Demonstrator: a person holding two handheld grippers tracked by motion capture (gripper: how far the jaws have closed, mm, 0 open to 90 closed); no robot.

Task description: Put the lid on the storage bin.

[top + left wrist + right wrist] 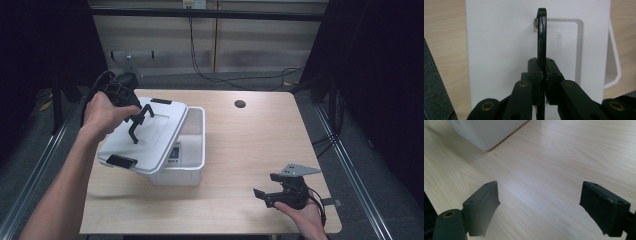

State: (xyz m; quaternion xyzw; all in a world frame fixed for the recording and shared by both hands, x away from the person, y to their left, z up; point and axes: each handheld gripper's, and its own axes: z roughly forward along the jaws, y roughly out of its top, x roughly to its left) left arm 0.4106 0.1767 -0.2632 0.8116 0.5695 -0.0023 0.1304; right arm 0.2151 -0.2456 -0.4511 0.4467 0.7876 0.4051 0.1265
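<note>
I see the left hand-held gripper clamped on the lid's black handle, white lid tilted over the bin, left of frame centre. Right hand-held gripper open, lower right over the counter.

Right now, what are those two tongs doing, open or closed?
Left tongs: closed on the lid's black handle.
Right tongs: open, holding nothing, above the table.

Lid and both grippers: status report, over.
Left gripper shut on the lid's black handle. White lid tilted, lying askew over the white bin. Right gripper open, nothing between its jaws, above bare table.
</note>
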